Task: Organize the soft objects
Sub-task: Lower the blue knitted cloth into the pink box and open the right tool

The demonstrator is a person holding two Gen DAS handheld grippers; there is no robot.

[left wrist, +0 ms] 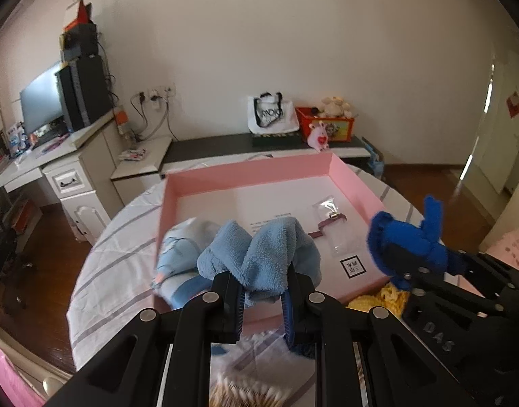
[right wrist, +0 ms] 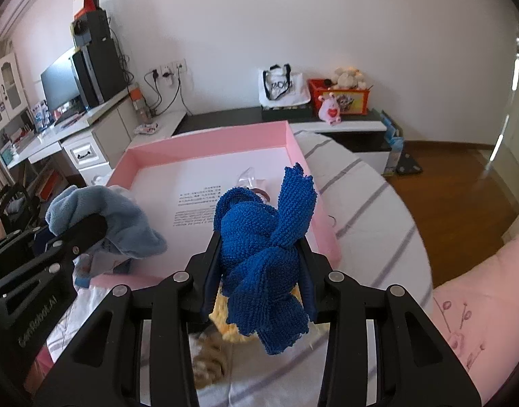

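My left gripper (left wrist: 264,286) is shut on a light blue fleece cloth (left wrist: 269,254), held over the near left part of an open pink box (left wrist: 249,169). In the right wrist view the left gripper (right wrist: 84,232) shows at the left, with the fleece cloth (right wrist: 123,217) draped over it. My right gripper (right wrist: 259,247) is shut on a bunched dark blue knit cloth (right wrist: 263,237) above the pink box's (right wrist: 208,139) near right corner. From the left wrist view, the dark blue knit cloth (left wrist: 402,240) and right gripper (left wrist: 412,273) sit at the right.
The box lies on a striped bed sheet (right wrist: 368,210) and holds a small plastic bag with a maroon strap (left wrist: 330,224) and a card (left wrist: 352,266). A yellow knit item (right wrist: 225,312) and something brown and fuzzy (right wrist: 208,356) lie below my right gripper. Desk (left wrist: 56,156) at left, low cabinet (left wrist: 225,144) behind.
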